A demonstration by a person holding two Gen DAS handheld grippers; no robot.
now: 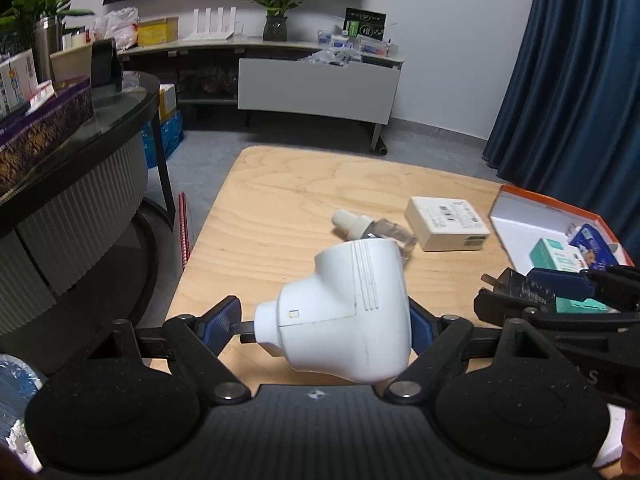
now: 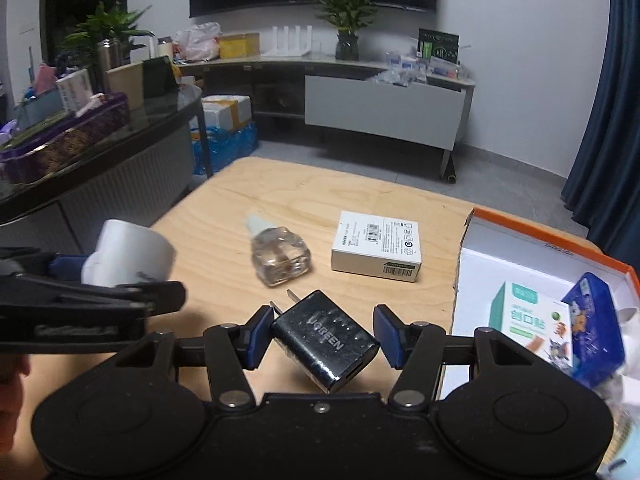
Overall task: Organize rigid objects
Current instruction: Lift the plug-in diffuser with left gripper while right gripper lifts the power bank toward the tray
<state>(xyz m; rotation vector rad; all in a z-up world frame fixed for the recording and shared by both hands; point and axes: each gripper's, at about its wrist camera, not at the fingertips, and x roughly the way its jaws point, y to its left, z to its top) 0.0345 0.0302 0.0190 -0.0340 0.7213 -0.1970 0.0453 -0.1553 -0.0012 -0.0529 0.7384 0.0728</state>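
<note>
Holding things in both hands is the tricky part. The left gripper [image 1: 324, 326] has its jaws clamped on the white plug [image 1: 344, 312], one side on a thin metal pin, so it could twist out. The right gripper [image 2: 320, 338] holds the black charger [image 2: 326, 344] crooked above the table [image 2: 240, 200]; the right pad seems not to touch, so it may drop. Part of the orange box [image 2: 520, 220] is cut off.

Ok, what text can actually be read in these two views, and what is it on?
"UGREEN": on the black charger.
White box: barcodes and small print, too small to read.
Green-and-white carton in the orange-rimmed box: large characters, too blurred to read.
Nothing else is legible.
</note>
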